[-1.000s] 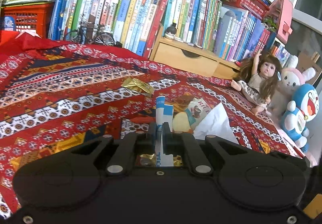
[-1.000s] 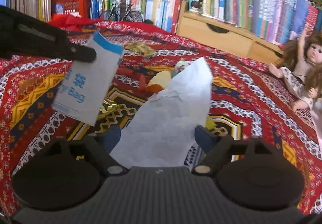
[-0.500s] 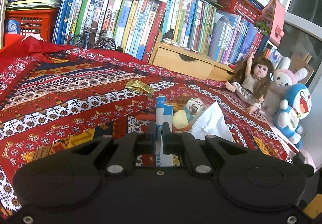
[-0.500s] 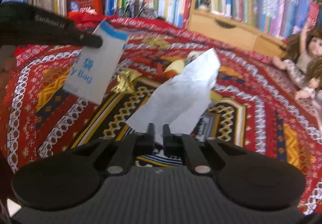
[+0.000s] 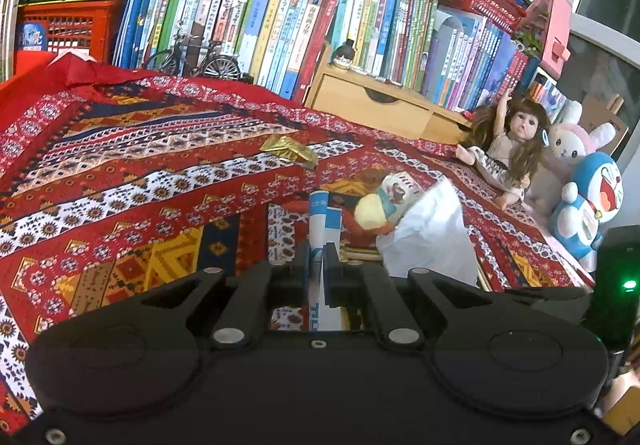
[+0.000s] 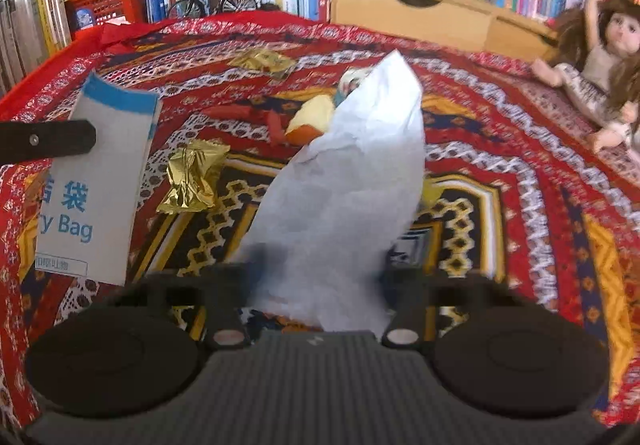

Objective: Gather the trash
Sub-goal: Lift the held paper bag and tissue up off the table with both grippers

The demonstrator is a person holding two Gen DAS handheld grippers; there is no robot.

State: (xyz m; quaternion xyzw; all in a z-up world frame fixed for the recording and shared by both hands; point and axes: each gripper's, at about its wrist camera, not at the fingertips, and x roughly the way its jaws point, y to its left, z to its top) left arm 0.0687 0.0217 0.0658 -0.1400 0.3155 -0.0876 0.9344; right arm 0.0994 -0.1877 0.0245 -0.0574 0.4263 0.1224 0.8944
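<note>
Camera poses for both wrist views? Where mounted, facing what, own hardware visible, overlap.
Left wrist: on the left tongs, facing forward over the patterned cloth toward the bookshelf; its tongs are shut on the paper bag, seen edge-on.
Right wrist: on the right tongs, similar heading; its tongs are blurred, apparently apart around the white paper; the left tongs show at the left edge.
Shared: paper bag, white paper, doll, toy bicycle.

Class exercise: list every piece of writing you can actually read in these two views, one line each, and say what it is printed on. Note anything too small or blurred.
"Bag": blue print on the white paper bag held by the left gripper.
"袋": blue character above it on the same bag.
Small boxed line at the bag's bottom: too small to read.
Book spines on the shelf: printed, too small to read.
</note>
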